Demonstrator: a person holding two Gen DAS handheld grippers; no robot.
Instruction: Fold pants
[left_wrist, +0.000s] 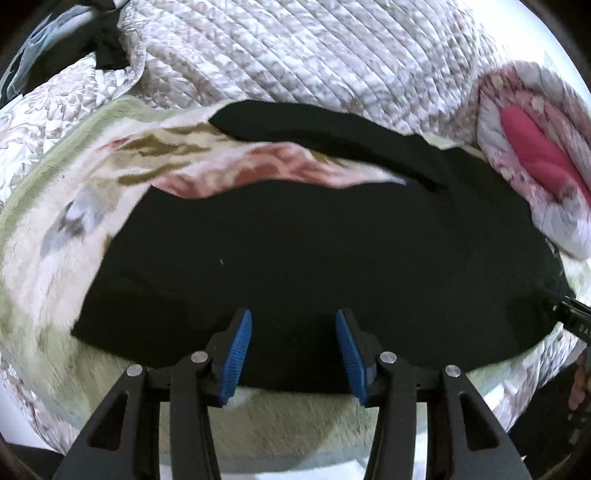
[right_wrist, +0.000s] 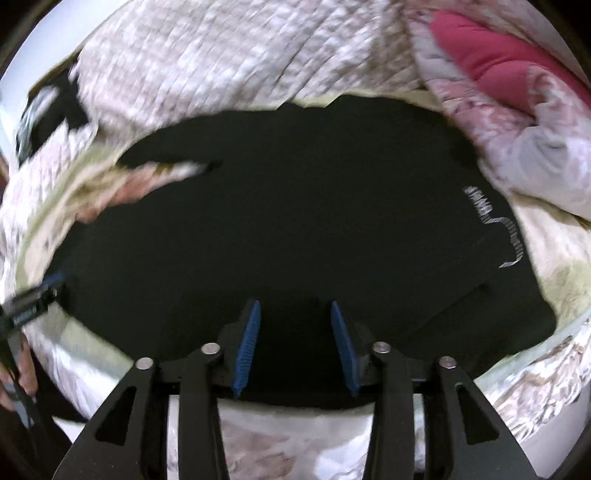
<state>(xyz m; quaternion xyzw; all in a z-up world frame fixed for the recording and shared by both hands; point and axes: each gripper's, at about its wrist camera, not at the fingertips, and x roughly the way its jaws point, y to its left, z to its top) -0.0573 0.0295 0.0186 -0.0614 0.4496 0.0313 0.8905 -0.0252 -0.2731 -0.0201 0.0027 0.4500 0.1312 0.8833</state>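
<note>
Left wrist view looks down on the black pants (left_wrist: 314, 243), spread across a fleecy floral blanket (left_wrist: 66, 206) on a bed, with a quilted pale coverlet (left_wrist: 295, 51) bunched behind and a rolled quilt with a pink lining (left_wrist: 532, 147) at the far right. The left gripper (left_wrist: 293, 350) hangs over the near hem of the pants, its blue-padded jaws standing apart with only dark cloth seen beyond them, nothing pinched. A strip of blanket shows between two dark stretches of the pants further back.

From the right wrist, the right gripper (right_wrist: 294, 345) is likewise over the near edge of the pants (right_wrist: 295, 229), jaws apart and empty. White lettering (right_wrist: 495, 225) runs along the garment at the right. The other gripper (right_wrist: 33, 299) pokes in at the left edge, a hand (right_wrist: 22, 373) below it; the picture is blurred there.
</note>
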